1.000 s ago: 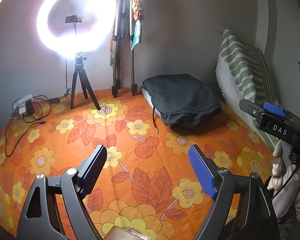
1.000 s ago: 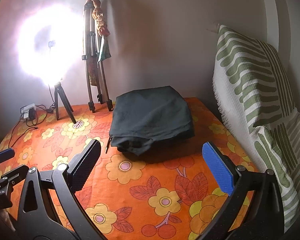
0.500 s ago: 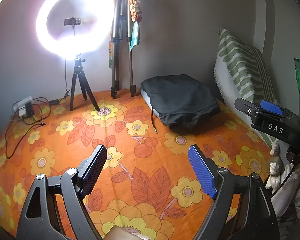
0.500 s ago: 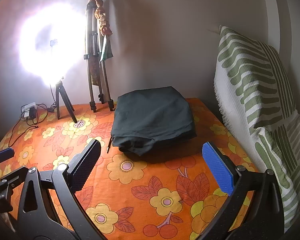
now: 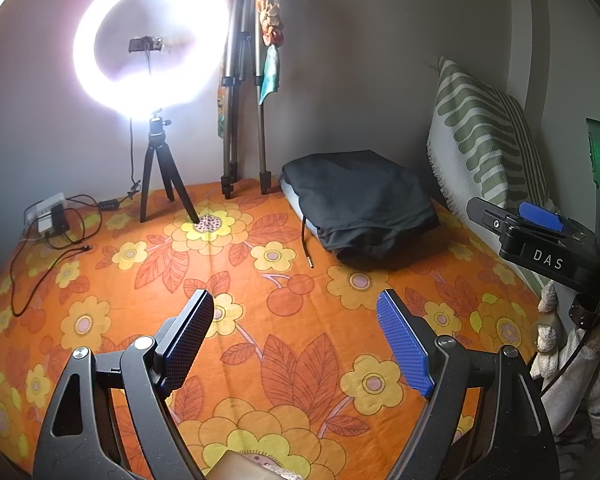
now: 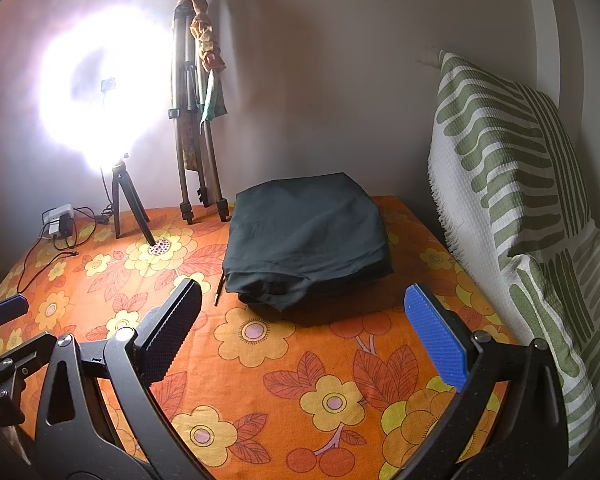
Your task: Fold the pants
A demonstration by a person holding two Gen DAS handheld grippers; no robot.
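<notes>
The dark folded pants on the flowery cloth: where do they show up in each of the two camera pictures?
Left wrist view: the folded dark pants lie right of centre, far from the open left gripper.
Right wrist view: the pants sit near the middle, just beyond the open right gripper.
Shared landmark: the ring light, upper left in both views.

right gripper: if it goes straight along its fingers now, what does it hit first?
Probably the folded dark pants, dead ahead of the open right gripper; it could graze the floral sheet first, since depth is unclear.
</notes>
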